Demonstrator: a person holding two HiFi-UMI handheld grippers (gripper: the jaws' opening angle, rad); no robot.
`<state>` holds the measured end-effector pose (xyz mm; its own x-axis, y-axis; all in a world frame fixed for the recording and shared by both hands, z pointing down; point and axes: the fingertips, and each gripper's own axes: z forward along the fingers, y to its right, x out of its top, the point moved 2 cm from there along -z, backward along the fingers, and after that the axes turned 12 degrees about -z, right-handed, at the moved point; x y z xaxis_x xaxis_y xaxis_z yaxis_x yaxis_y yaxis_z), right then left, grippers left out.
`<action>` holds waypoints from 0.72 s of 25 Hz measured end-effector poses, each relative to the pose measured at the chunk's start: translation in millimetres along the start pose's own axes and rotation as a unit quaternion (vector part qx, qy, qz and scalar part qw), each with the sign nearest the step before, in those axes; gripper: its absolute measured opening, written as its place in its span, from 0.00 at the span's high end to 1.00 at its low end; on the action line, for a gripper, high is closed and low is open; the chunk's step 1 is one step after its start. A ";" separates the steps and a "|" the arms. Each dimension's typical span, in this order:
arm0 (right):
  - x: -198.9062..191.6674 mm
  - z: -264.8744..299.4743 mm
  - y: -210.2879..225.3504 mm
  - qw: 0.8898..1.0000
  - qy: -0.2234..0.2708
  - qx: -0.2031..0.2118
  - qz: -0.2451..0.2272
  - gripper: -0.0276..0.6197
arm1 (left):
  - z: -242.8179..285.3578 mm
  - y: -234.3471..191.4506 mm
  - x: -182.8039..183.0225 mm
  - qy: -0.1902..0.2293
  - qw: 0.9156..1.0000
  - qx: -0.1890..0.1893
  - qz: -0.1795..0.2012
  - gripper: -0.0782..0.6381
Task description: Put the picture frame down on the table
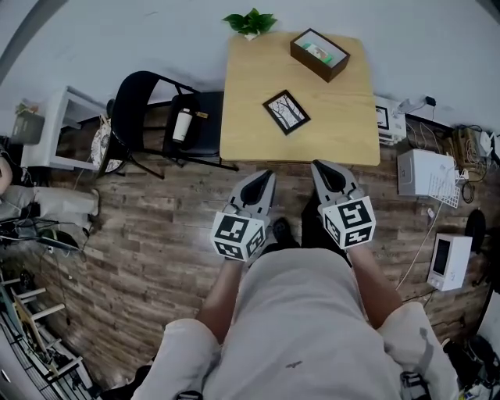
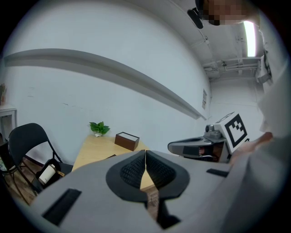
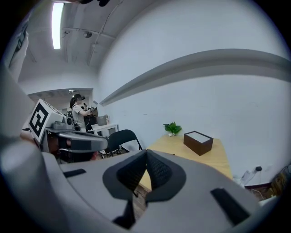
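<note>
From the head view I see the picture frame (image 1: 286, 112) lying flat near the middle of the bench (image 1: 258, 86), apart from the brown box (image 1: 319, 55) by the far right corner and the plant (image 1: 250, 22) at the far edge. My left tongs (image 1: 268, 175) and right tongs (image 1: 317, 166) hover side by side just short of the bench's near edge (over the wood floor (image 1: 156, 226)). In the left gripper view the left tongs are clenched, pads meeting with nothing between them. The right gripper view shows the right tongs clenched too, and empty.
</note>
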<state>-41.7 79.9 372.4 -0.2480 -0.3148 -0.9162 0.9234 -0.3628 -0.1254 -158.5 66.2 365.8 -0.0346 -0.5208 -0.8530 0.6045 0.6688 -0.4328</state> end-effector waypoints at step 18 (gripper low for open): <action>11.1 -16.4 -3.4 1.000 0.016 -0.009 -0.008 0.96 | -6.9 10.4 3.7 0.005 1.000 -0.008 0.014 0.88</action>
<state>-42.8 92.0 356.4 -0.2536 -0.2810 -0.9256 0.9248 -0.3510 -0.1468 -157.9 74.9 356.2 -0.0248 -0.4967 -0.8676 0.5925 0.6917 -0.4129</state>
